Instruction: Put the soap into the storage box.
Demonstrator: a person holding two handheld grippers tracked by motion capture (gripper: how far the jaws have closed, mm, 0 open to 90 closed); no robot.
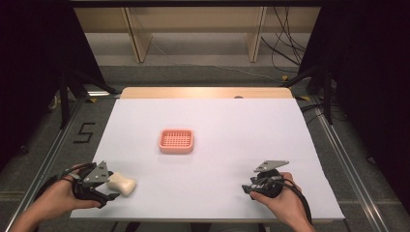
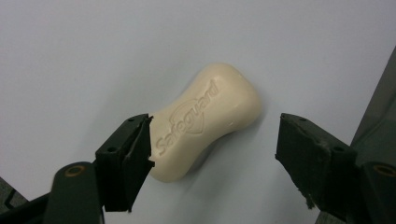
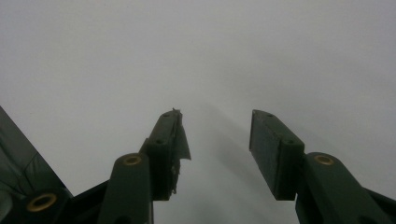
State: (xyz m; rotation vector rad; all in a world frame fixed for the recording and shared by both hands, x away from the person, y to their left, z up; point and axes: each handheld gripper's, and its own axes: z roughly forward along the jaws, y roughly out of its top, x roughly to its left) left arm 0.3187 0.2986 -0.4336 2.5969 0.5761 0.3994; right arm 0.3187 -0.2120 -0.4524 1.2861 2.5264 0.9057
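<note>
A cream bar of soap [image 1: 122, 184] lies on the white table near its front left corner. In the left gripper view the soap [image 2: 205, 116] carries the embossed word Safeguard and lies between the jaws. My left gripper [image 2: 215, 147] is open around it, the left jaw touching the soap's end and the right jaw standing apart. A pink slatted soap dish [image 1: 176, 141] sits near the table's middle, with nothing in it. My right gripper [image 1: 247, 187] rests at the front right, open [image 3: 215, 140], nothing between its jaws.
The white table [image 1: 227, 125] has a wooden strip along its far edge. Dark floor rails run along both sides. Wooden shelf legs and cables stand beyond the table's far end.
</note>
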